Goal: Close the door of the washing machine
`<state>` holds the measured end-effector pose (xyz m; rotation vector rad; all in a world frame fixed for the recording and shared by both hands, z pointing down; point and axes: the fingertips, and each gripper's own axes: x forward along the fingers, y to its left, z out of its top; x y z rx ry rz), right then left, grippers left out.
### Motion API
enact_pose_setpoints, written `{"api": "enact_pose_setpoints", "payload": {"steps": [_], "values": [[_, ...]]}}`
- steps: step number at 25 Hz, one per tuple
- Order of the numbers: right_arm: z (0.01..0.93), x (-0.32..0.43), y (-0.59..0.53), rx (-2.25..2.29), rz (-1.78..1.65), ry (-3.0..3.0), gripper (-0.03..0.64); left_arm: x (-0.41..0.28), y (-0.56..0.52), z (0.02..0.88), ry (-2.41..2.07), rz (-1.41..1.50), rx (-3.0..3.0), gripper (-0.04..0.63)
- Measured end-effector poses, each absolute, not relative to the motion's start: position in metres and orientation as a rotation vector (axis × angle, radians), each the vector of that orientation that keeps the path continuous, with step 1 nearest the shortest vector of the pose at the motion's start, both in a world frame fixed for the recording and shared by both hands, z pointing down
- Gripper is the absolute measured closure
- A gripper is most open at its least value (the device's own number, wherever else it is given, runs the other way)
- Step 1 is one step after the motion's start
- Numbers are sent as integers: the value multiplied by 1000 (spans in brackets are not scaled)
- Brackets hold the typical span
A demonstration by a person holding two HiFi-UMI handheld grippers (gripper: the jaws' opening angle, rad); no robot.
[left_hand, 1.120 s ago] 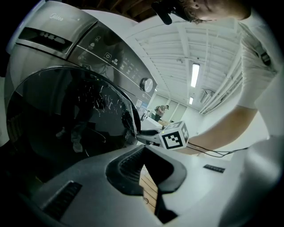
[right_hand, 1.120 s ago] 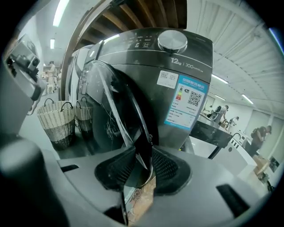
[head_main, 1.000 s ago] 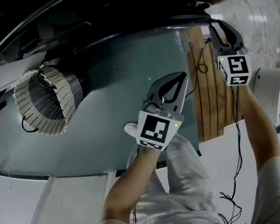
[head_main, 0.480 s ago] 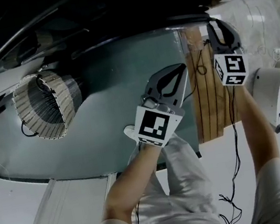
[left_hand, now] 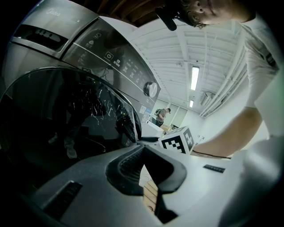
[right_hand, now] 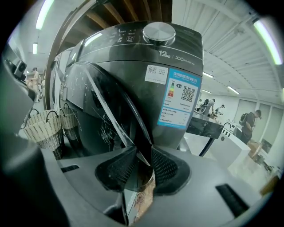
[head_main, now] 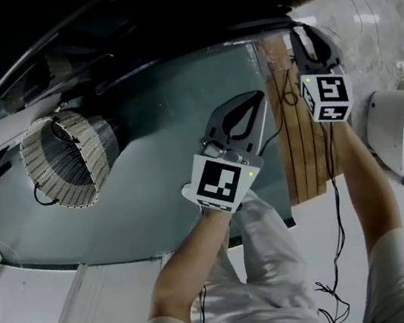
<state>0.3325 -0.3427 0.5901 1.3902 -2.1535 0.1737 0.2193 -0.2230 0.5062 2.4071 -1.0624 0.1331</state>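
Note:
The dark grey washing machine (right_hand: 168, 75) fills the top of the head view, its glass door (right_hand: 111, 111) swung open. My right gripper (head_main: 309, 38) reaches up to the door's free edge (head_main: 283, 24). In the right gripper view that edge runs between the ribbed pads (right_hand: 163, 166), which close on it. My left gripper (head_main: 254, 106) is shut with nothing in it and hovers lower, to the left of the right one. In the left gripper view the dark door glass (left_hand: 75, 115) lies just left of the closed jaws, and the right gripper's marker cube (left_hand: 177, 141) is ahead.
Wicker baskets (head_main: 64, 161) (right_hand: 42, 128) stand on the teal floor (head_main: 165, 171) left of the machine. A wooden strip (head_main: 301, 133) and a white appliance (head_main: 396, 128) are on the right. Black cables (head_main: 339, 249) hang by the person's legs. People stand in the far background.
Both grippers have drifted slightly left in the head view. The left one has edged a little nearer the machine. The right gripper stays at the door's edge.

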Motion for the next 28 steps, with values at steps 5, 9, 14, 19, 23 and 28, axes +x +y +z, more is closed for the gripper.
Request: {"api": "enact_pose_setpoints", "payload": {"steps": [5,9,14,19,23,28], "values": [[591,332,-342,1387,177,-2142,517,221,-219,508,-1053,129,2389,594],[591,332,-350,1407,191,-2128,520,218,-224,502,-1067,104,2397,594],[592,331,-351,1412,185,-2133,522,204,-226,502,-1099,144,2402,594],[581,344,-346,1437,143,-2096,582,177,-224,491,-1153,185,2423,594],[543,355,-303,1606,215,-2142,606,150,-212,461,-1197,186,2452,594],[462,325,-226,1594,350,-2304,606,104,-179,391,-1271,200,2448,593]]}}
